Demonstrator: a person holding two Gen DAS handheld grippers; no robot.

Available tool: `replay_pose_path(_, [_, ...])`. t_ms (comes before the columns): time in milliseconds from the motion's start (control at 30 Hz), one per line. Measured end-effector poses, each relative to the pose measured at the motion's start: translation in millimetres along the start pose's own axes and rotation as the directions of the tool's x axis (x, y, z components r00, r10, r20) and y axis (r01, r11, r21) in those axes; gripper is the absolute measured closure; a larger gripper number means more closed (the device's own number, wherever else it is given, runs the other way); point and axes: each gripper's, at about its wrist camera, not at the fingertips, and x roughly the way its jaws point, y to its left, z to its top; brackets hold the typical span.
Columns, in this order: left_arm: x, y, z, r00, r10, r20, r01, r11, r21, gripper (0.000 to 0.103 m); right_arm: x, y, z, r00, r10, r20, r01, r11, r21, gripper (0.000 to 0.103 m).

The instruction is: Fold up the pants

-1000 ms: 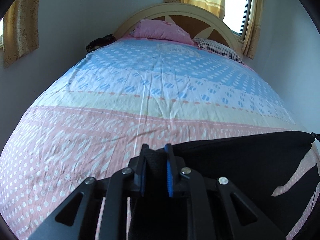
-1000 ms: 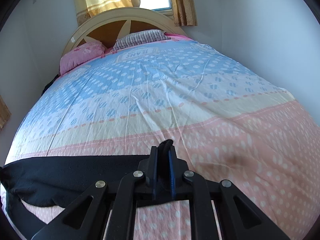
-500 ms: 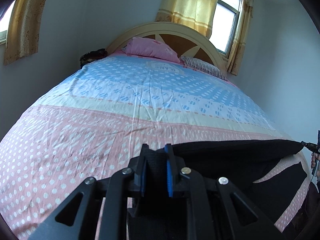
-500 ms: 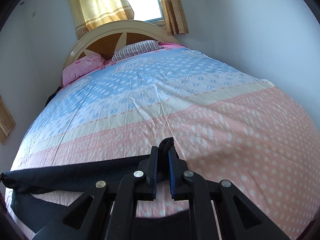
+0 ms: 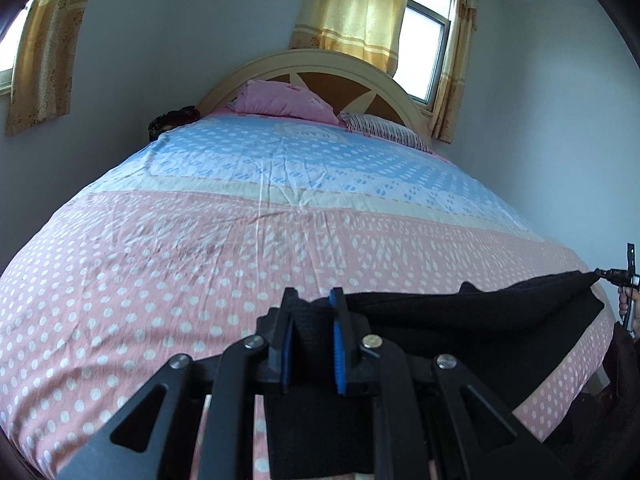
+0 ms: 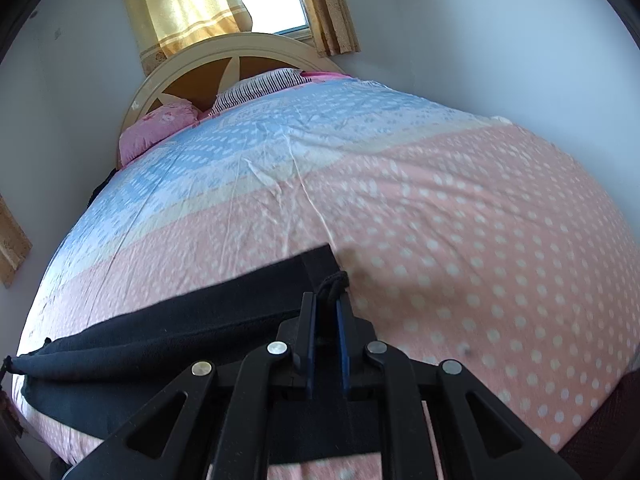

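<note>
Black pants (image 5: 480,320) stretch between my two grippers above the near end of the bed. My left gripper (image 5: 312,300) is shut on one end of the pants, with black cloth between its blue pads. My right gripper (image 6: 325,300) is shut on the other end, a bunched fold of cloth sticking out past its fingertips. In the right wrist view the pants (image 6: 180,332) run left in a taut band and hang over the bed's near edge. The right gripper also shows far right in the left wrist view (image 5: 616,276).
The bed (image 5: 240,240) has a pink, cream and blue dotted cover. A pink pillow (image 5: 284,102) and a striped pillow (image 5: 384,130) lie by the arched headboard (image 5: 320,64). Walls stand close on both sides. Windows with yellow curtains (image 5: 360,4) are behind.
Both grippers have drawn back toward the foot of the bed and tilted up, keeping hold of the pants. The pants have come toward the near edge and now hang partly over it.
</note>
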Motion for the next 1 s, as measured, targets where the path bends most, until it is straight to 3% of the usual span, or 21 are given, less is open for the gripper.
replay_pose_path(233, [-1.6, -8.7, -31.6, 0.998, 0.036, -0.053, -0.029, 0.991, 0.131, 0.083, -2.0, -4.3, -25.0, 0.999, -0.019, -0.026, 0.019, 1.0, -0.013, 0.094])
replay_pose_path(333, [-2.4, -12.1, -40.1, 0.995, 0.078, -0.064, -0.065, 0.982, 0.178, 0.073, -1.5, -9.0, -29.9, 0.999, -0.003, -0.034, 0.003, 1.0, 0.009, 0.091])
replay_pose_path(467, [-14.1, -3.9, -46.4, 0.993, 0.104, -0.063, -0.092, 0.98, 0.177, 0.054, -8.6, -9.1, -33.2, 0.998, -0.048, -0.028, 0.047, 0.999, -0.015, 0.069])
replay_pose_path(600, [-33.8, 7.3, -52.0, 0.99, 0.128, -0.065, -0.113, 0.975, 0.189, 0.043, -27.5, -15.2, -33.0, 0.996, -0.087, 0.002, 0.087, 0.996, 0.011, 0.068])
replay_pose_path(700, [-48.0, 17.2, -54.5, 0.981, 0.182, -0.063, -0.169, 0.97, 0.173, 0.042, -47.7, -13.7, -32.2, 0.995, -0.096, 0.037, 0.094, 0.995, 0.044, 0.068])
replay_pose_path(833, [-58.3, 29.6, -52.9, 0.968, 0.244, -0.052, -0.238, 0.966, 0.105, 0.043, -71.4, 28.5, -32.6, 0.996, -0.072, 0.055, 0.073, 0.997, -0.015, 0.068])
replay_pose_path(1000, [-56.1, 5.2, -40.8, 0.981, 0.194, -0.014, -0.192, 0.978, 0.081, 0.043, -74.4, 135.6, -54.3, 0.998, 0.065, 0.001, -0.063, 0.971, -0.231, 0.068])
